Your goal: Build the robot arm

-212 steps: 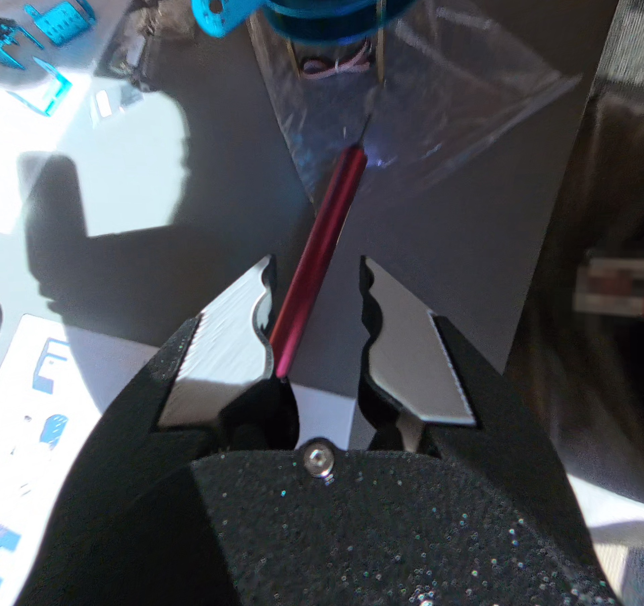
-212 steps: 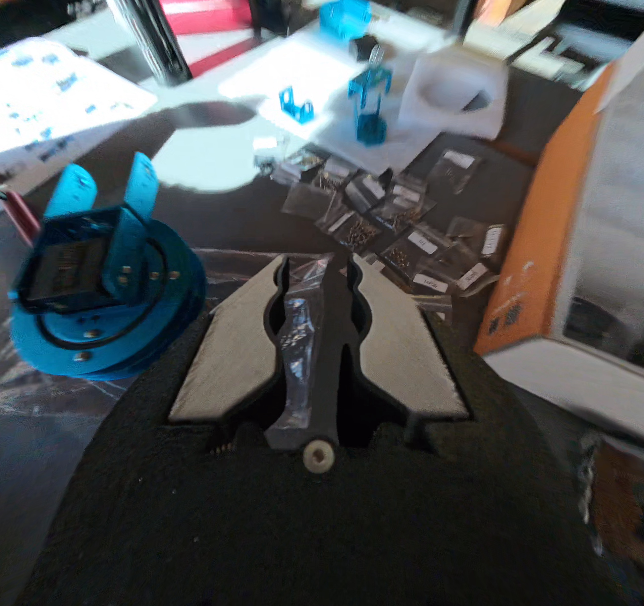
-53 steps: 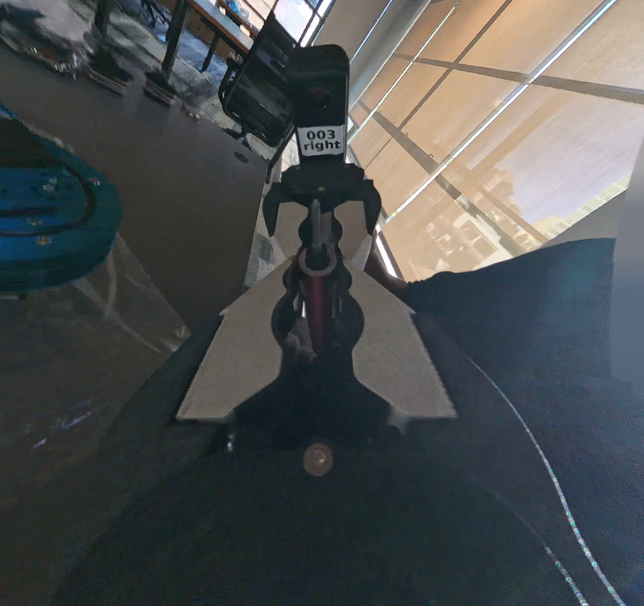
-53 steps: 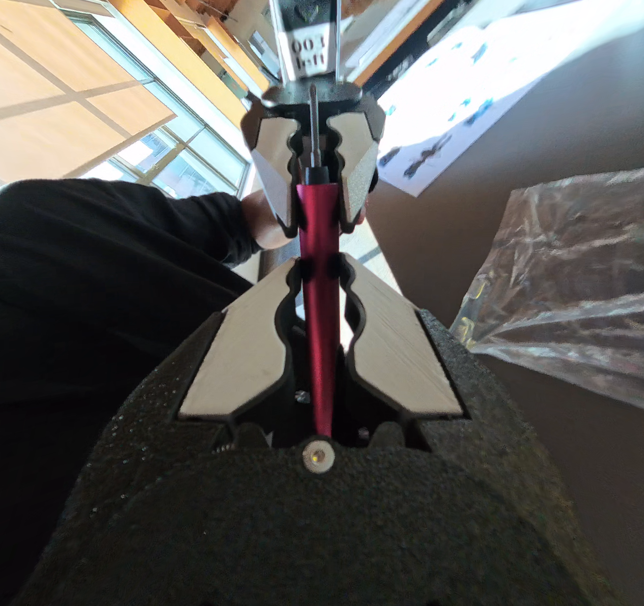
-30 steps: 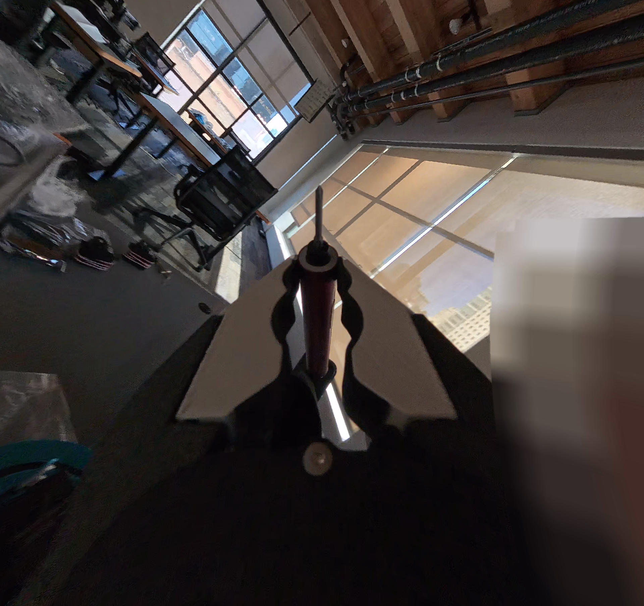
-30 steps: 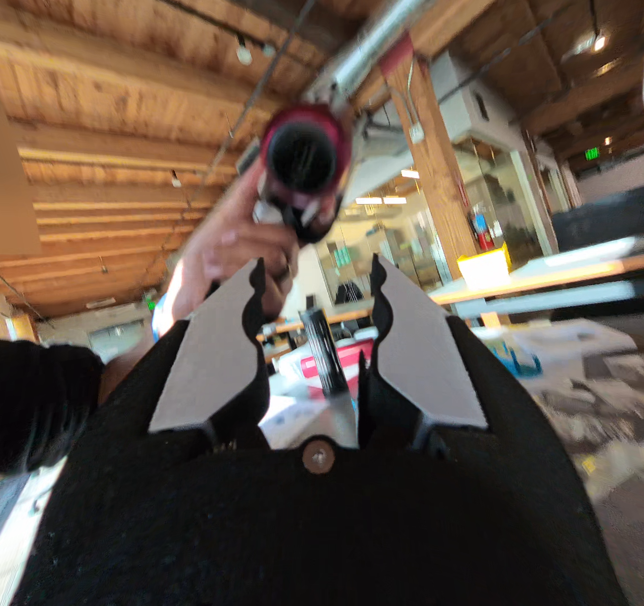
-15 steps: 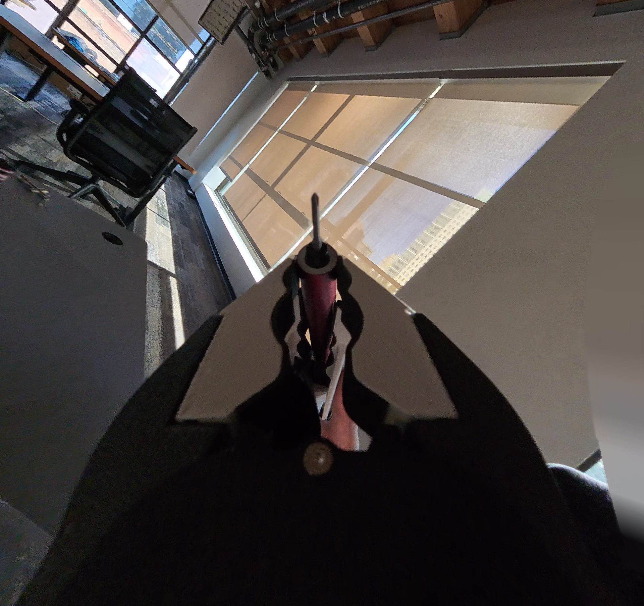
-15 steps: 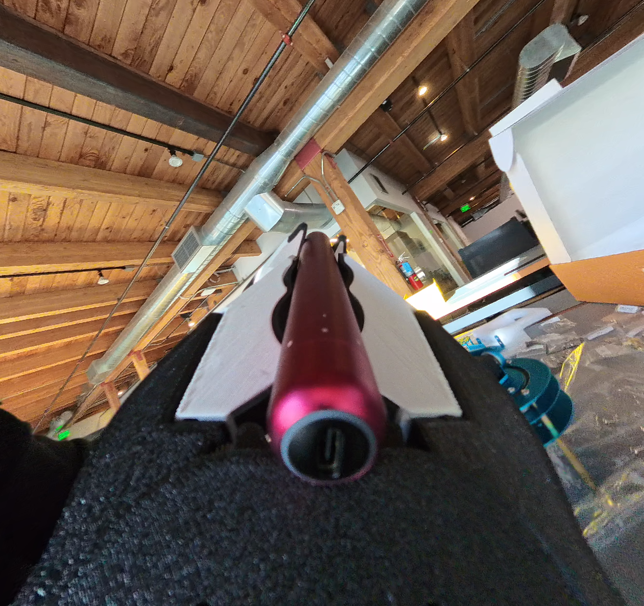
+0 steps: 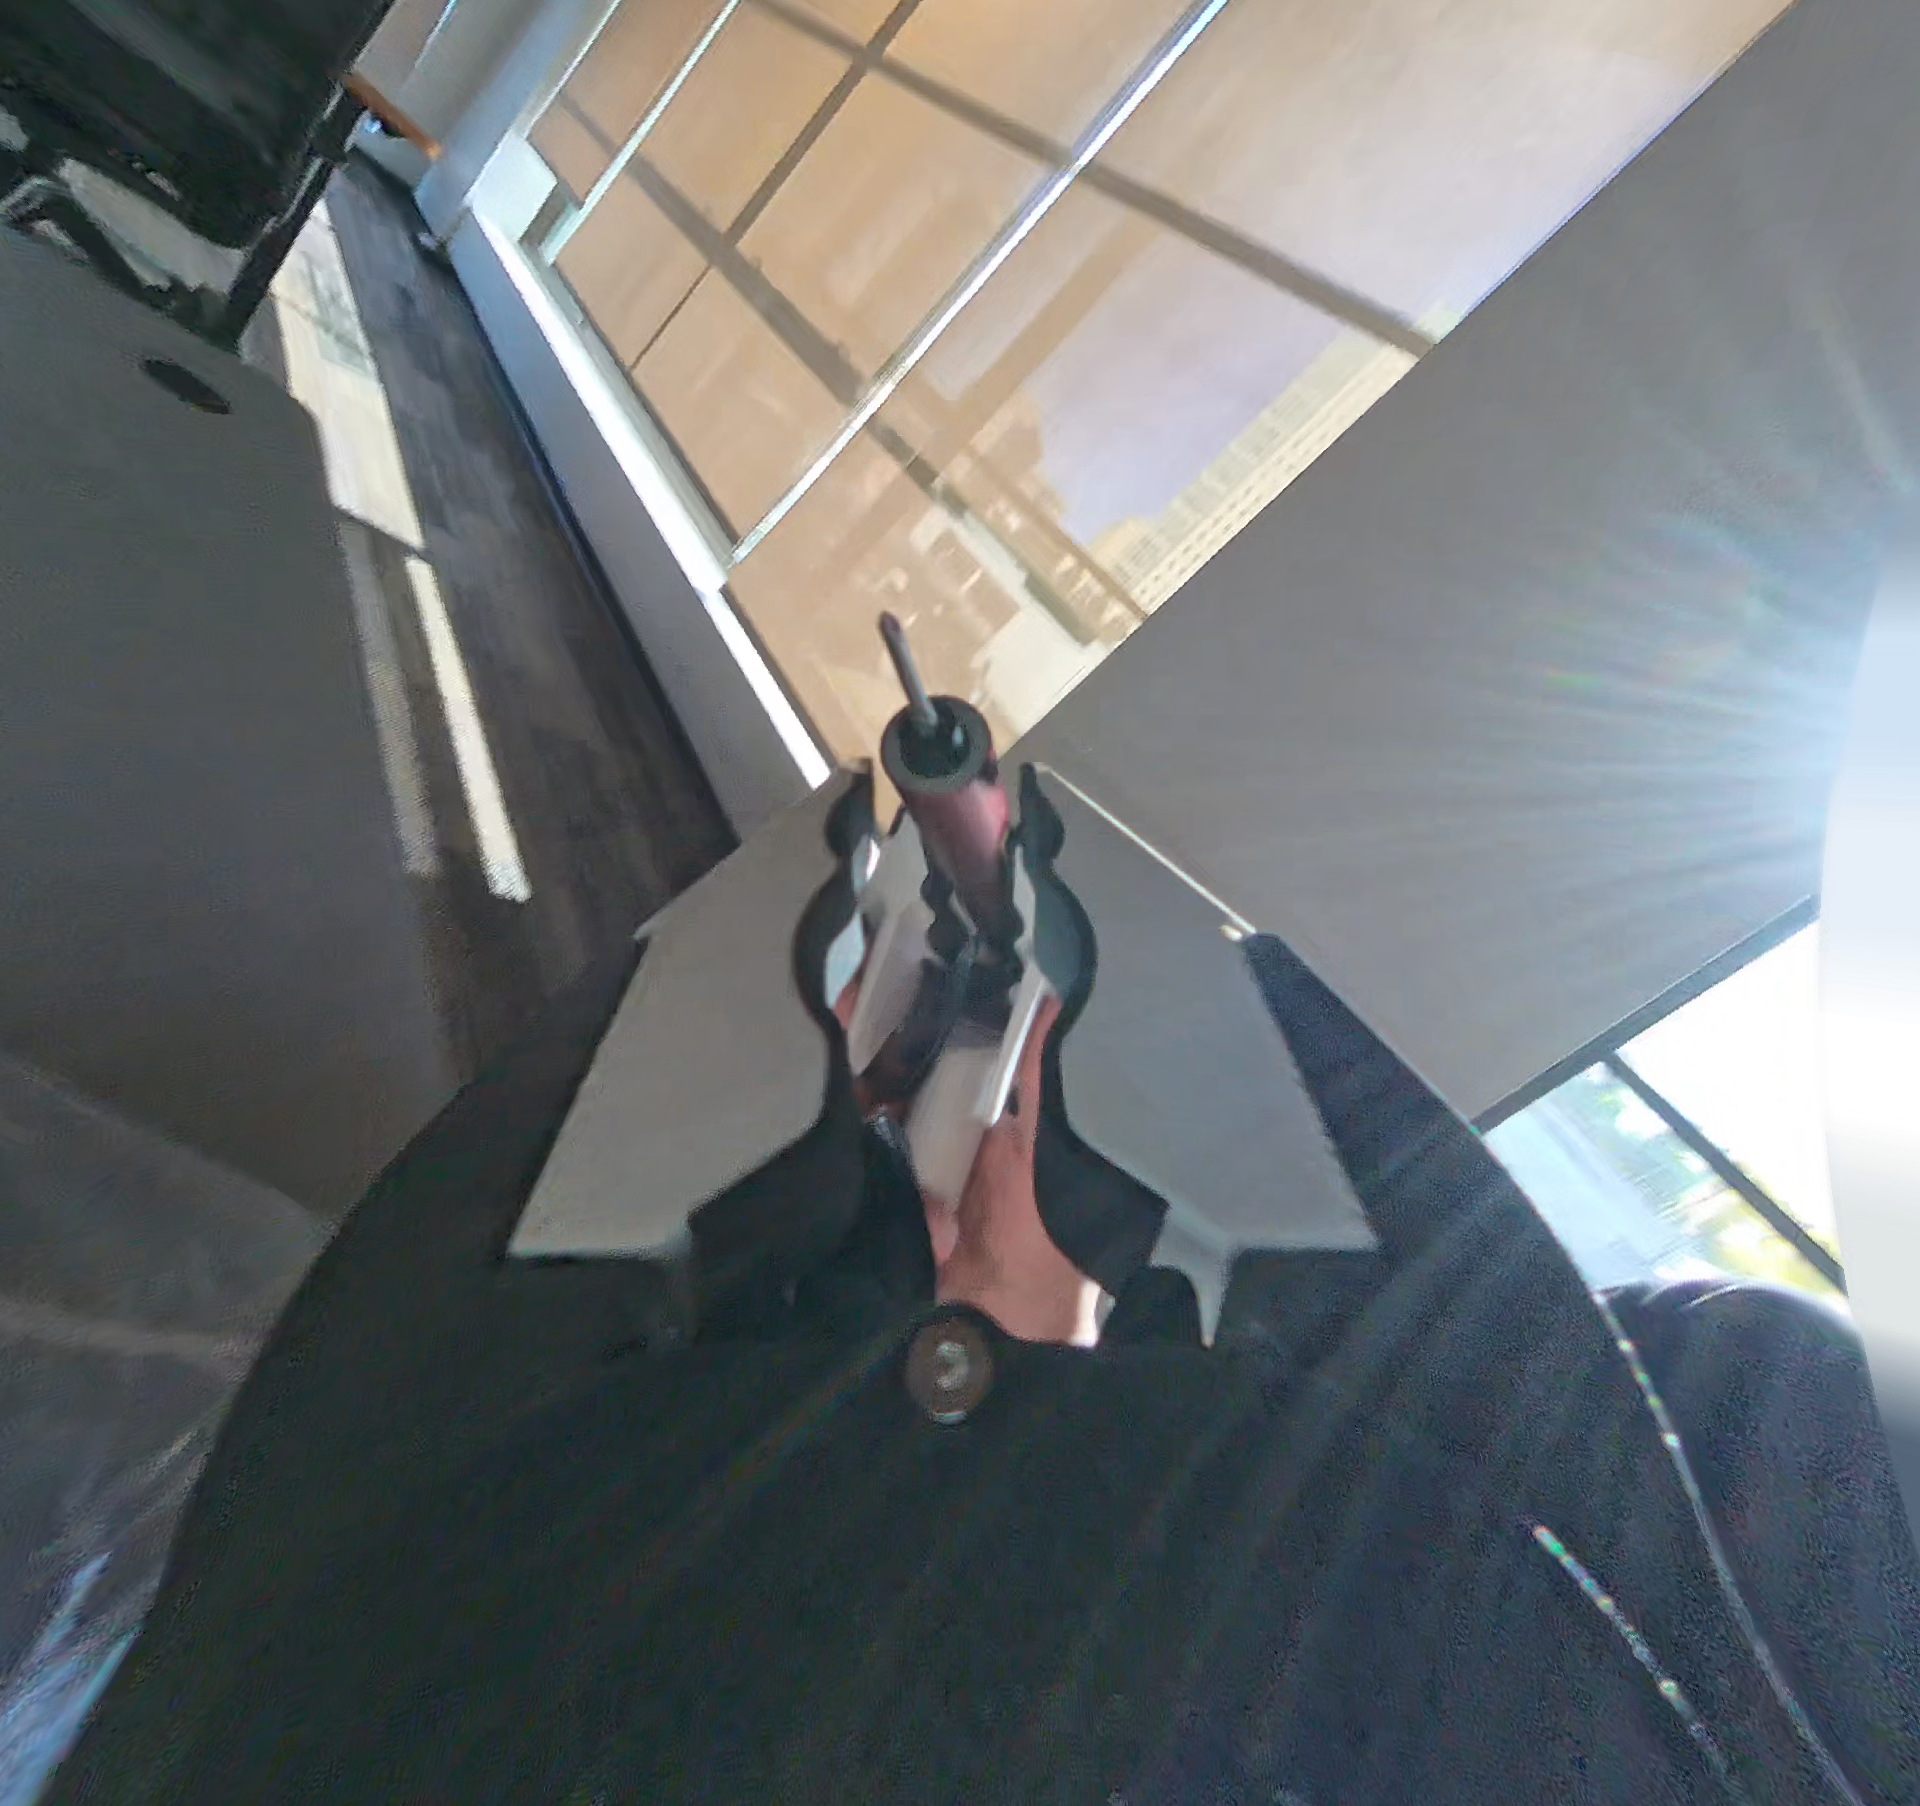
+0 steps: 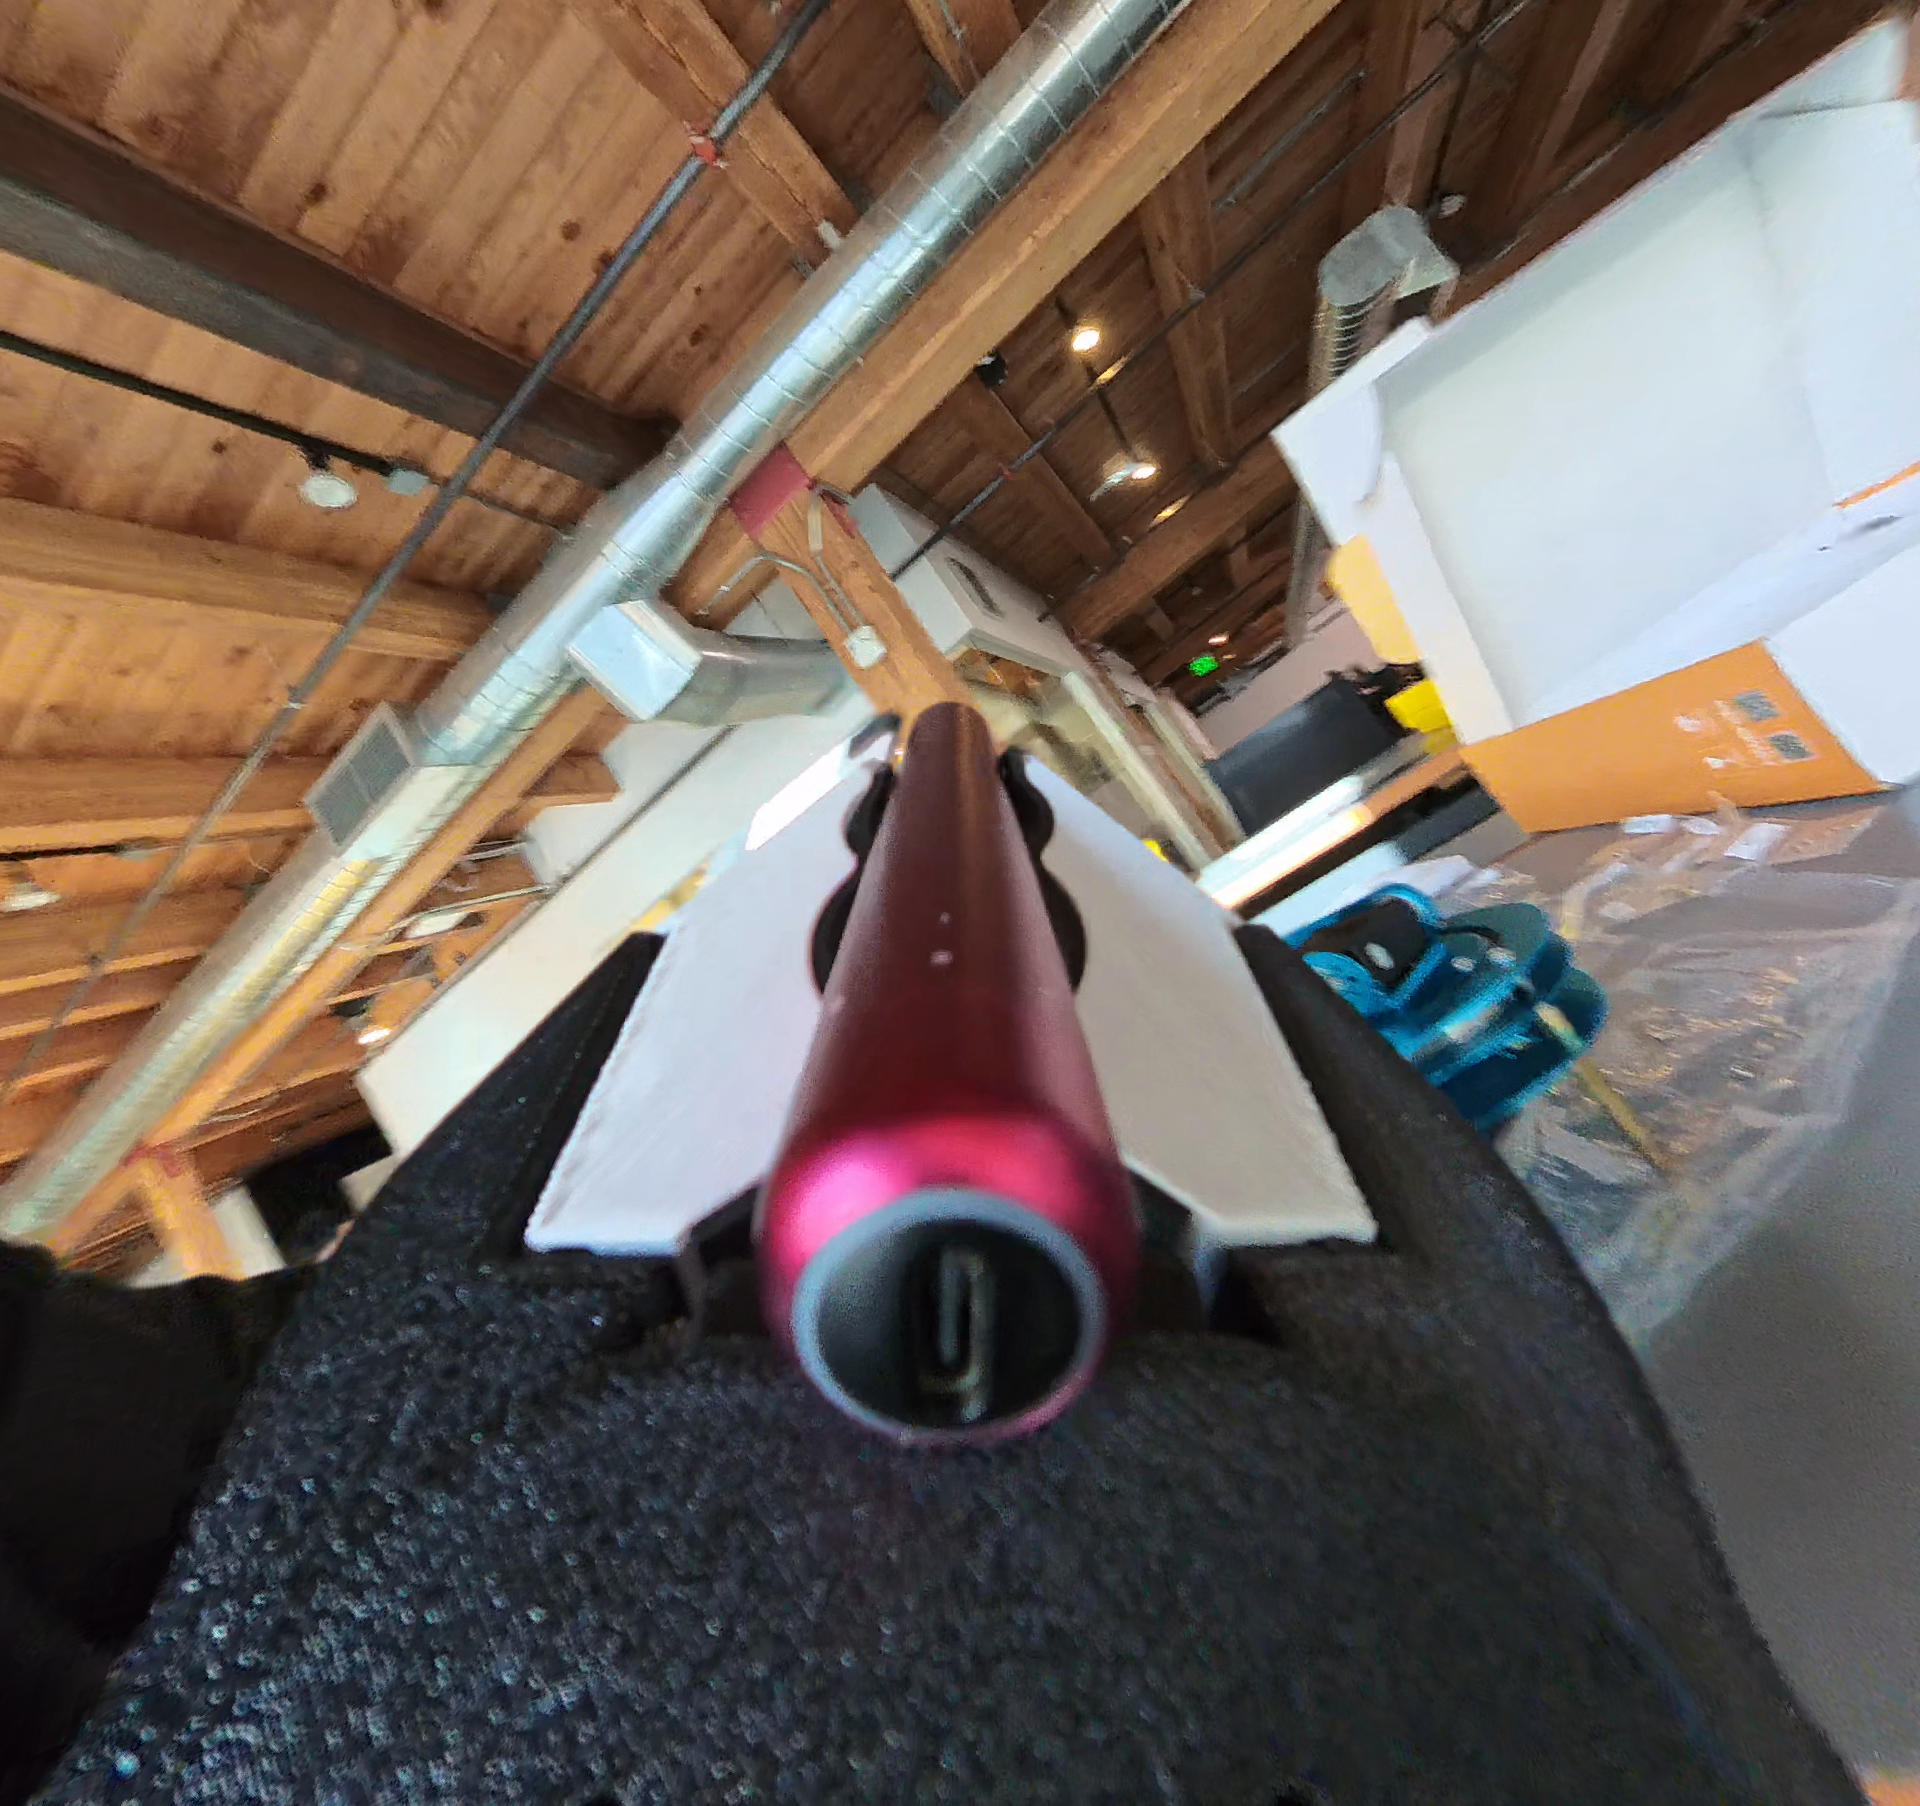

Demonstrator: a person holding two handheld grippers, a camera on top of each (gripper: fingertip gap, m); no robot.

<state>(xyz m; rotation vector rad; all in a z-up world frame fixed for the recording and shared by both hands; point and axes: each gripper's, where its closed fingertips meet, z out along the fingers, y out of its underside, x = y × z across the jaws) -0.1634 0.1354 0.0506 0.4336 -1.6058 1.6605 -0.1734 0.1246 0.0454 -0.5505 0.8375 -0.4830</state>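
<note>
**Evidently a one-gripper hold: red screwdriver clamped by the right gripper, left jaws apart around it**

The red screwdriver [image 10: 935, 977] is carried in the air, well above the work surface. In the right wrist view it runs straight along the tool axis. Its grey-rimmed butt end, with a small slot in it, faces the camera, and its far end passes out beyond the fingertips. The right gripper [image 10: 945, 780] is closed on the barrel, with both white fingers pressed against its sides.

In the left wrist view the same screwdriver points away, its dark collar and thin metal bit [image 9: 902, 660] raised toward a large window [image 9: 935, 229]. The left gripper [image 9: 940, 790] has its jaws apart. The barrel passes between the fingertips with a gap showing on either side, so no grip by this tool is apparent. Behind the gap, the white fingers of the other gripper close on the lower barrel, and part of a hand [image 9: 1013, 1247] shows below them.

Farther out in the right wrist view, a blue metal assembly [image 10: 1455, 987] rests on a clear plastic sheet [image 10: 1714, 1008], well apart from both tools. A white and orange box [image 10: 1662, 561] stands behind it. A timber ceiling with a silver duct [image 10: 831, 250] fills the upper field. Neither gripper touches anything but the screwdriver.
</note>
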